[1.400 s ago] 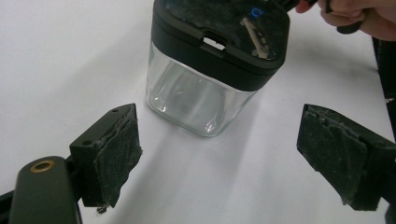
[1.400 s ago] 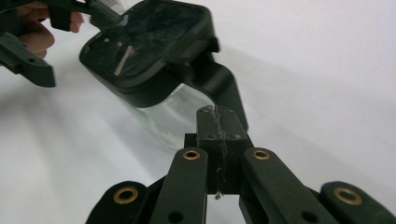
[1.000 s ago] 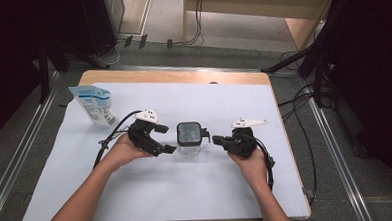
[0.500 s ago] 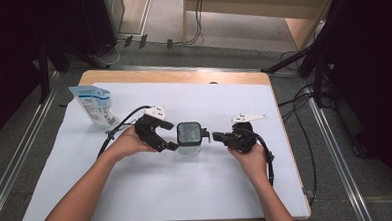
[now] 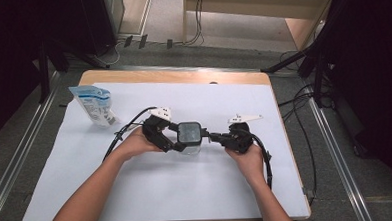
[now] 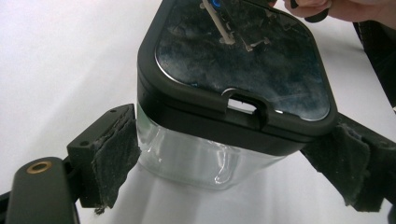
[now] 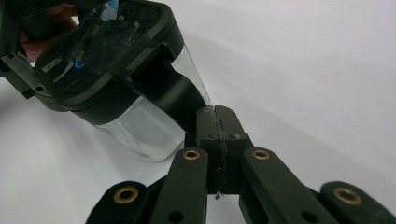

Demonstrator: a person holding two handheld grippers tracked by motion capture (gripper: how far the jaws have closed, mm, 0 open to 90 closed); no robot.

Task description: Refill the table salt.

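Left gripper nearer — container astride

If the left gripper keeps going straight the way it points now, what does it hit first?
Most likely the clear container itself. The left gripper has its open jaws on either side of the container, just under the black lid, with the wall close ahead. How much gap remains is hard to judge.

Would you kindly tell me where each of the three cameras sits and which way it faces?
High view: above the person's side, looking forward and down on the table; both forearms show.
Left gripper view: on the left hand-held gripper, facing the clear container between its open pads.
Right gripper view: on the right hand-held gripper, jaws shut at the container's lid flap.
All three share the container.
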